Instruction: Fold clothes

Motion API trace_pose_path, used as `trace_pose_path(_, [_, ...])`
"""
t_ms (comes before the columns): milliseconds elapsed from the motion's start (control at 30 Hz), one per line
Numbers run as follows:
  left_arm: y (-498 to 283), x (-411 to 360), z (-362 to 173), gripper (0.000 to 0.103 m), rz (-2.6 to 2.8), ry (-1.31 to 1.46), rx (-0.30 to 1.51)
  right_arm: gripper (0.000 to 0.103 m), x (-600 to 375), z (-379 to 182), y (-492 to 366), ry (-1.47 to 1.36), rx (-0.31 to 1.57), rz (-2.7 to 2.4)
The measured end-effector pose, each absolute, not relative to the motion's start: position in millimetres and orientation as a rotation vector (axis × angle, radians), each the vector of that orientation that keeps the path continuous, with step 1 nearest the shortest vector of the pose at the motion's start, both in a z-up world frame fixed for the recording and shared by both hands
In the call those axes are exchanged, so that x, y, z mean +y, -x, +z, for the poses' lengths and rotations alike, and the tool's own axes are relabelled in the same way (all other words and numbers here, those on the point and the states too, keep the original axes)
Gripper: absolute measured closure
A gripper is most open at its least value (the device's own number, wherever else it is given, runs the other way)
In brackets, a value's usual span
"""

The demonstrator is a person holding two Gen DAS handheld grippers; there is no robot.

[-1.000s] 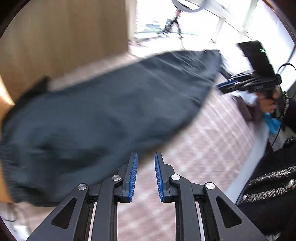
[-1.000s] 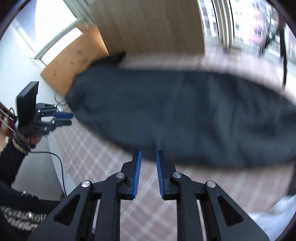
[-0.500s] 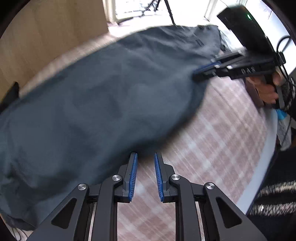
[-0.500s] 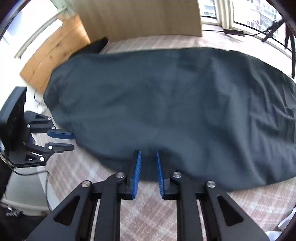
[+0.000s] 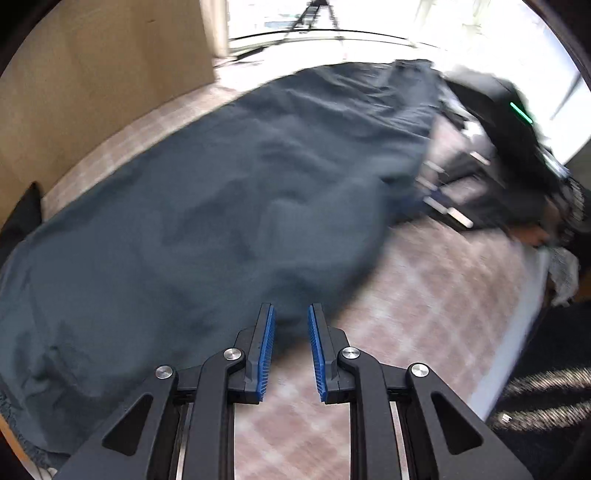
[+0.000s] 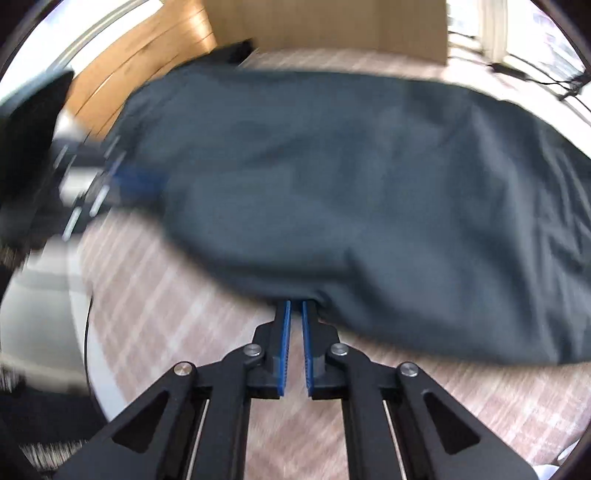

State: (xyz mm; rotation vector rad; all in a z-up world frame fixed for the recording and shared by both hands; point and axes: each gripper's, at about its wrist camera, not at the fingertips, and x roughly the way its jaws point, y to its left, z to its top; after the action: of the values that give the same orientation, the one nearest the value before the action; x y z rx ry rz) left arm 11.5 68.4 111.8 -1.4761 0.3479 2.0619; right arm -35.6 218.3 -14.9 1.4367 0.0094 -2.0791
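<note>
A dark grey garment [image 5: 207,206] lies spread flat on a pink checked table [image 5: 424,314]. My left gripper [image 5: 290,314] is open, its tips at the garment's near edge with nothing between them. In the right wrist view the same garment [image 6: 351,184] fills the middle. My right gripper [image 6: 293,306] has its jaws nearly closed on the garment's near edge. The right gripper also shows blurred in the left wrist view [image 5: 461,184], and the left gripper shows blurred in the right wrist view [image 6: 92,192].
A wooden panel [image 5: 92,92] stands behind the table on the left. Bright windows and a tripod [image 5: 317,14] lie beyond. The table's white rim [image 5: 517,332] runs on the right. A cardboard board [image 6: 325,26] stands at the back in the right wrist view.
Both grippers have moved forward to the garment's near edge. The right gripper's jaws have narrowed onto the cloth edge. The left gripper stays open.
</note>
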Motion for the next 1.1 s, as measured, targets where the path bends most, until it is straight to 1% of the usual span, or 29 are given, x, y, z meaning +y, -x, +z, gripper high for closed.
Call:
trace_pose_path(100, [-23, 80, 103, 0.082, 2.004, 1.461, 0.347, 0.096, 228, -2, 53, -1.380, -0.132, -2.114])
trace_pose_path(167, [-21, 86, 94, 0.082, 1.997, 1.472, 0.375, 0.095, 230, 3, 63, -1.363, -0.169, -2.127])
trace_pose_path(333, [3, 84, 83, 0.082, 2.073, 1.507, 0.465, 0.095, 234, 6, 58, -1.381, -0.143, -2.088])
trace_pose_path(400, [14, 76, 87, 0.082, 2.109, 1.504, 0.415, 0.095, 235, 7, 44, -1.385, -0.098, -2.070])
trace_pose_path(500, [29, 65, 98, 0.082, 2.149, 1.477, 0.341, 0.095, 223, -6, 30, -1.408, -0.038, -2.030])
trace_pose_path(567, [37, 61, 101, 0.082, 2.158, 1.460, 0.326, 0.095, 214, -16, 23, -1.421, 0.013, -2.023])
trace_pose_path(600, [40, 59, 101, 0.082, 2.160, 1.445, 0.325, 0.097, 210, -21, 23, -1.425, 0.052, -2.045])
trace_pose_path(633, [43, 57, 101, 0.082, 2.163, 1.443, 0.327, 0.099, 209, -23, 25, -1.414, 0.052, -2.069])
trace_pose_path(833, [51, 46, 103, 0.082, 2.197, 1.449, 0.342, 0.099, 226, -1, 58, -1.329, -0.187, -2.148])
trace_pose_path(967, [50, 34, 109, 0.081, 2.218, 1.437, 0.372, 0.098, 225, 20, 69, -1.231, -0.239, -2.140])
trace_pose_path(1100, [59, 10, 104, 0.081, 2.240, 1.496, 0.324, 0.098, 209, 1, 78, -1.270, -0.214, -2.061])
